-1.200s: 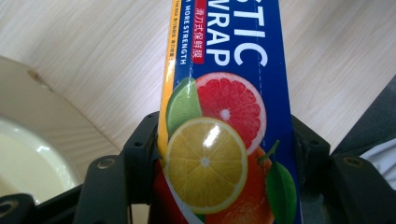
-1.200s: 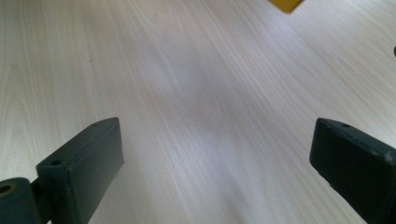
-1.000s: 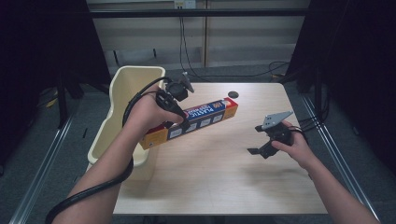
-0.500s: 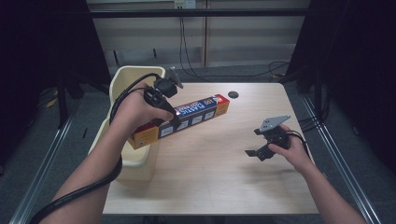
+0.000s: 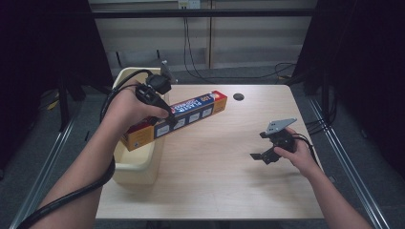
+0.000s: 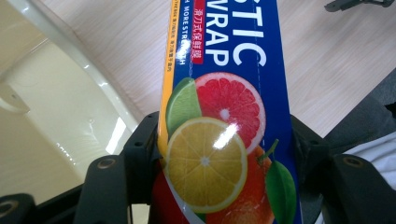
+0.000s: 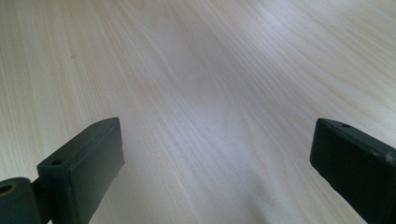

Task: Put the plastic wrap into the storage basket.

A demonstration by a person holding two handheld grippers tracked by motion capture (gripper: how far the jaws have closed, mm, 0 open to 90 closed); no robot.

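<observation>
On the left side of the tabletop (image 5: 210,181), the left hand-held gripper (image 5: 160,102) pinches a long box of plastic wrap (image 5: 191,114) across its width. The box is lifted up and tilted. Its orange end hangs over a cream plastic bin (image 5: 138,167) that stands at the left edge of the tabletop, and its red end points toward the far side, near a small dark round hole (image 5: 239,97) in the wood. In the left gripper view, the two black jaws press on both sides of the box (image 6: 224,121), one on each side. The box is blue with white letters and has pictures of a yellow lemon slice, a pink grapefruit slice and a green lime wedge. The cream bin (image 6: 60,107) shows to the left of the box, lower down, and the pale wood of the tabletop (image 6: 336,60) shows behind it. A thick black cable (image 5: 62,202) runs from the left hand-held gripper along the person's arm. On the right side of the tabletop, the right hand-held gripper (image 5: 261,156) is in the person's right hand (image 5: 298,152), well apart from the box. It has a grey three-cornered plate (image 5: 281,125) on top. In the right gripper view, its two black jaws are spread wide with bare wood (image 7: 205,93) between them, and they pinch nothing.
</observation>
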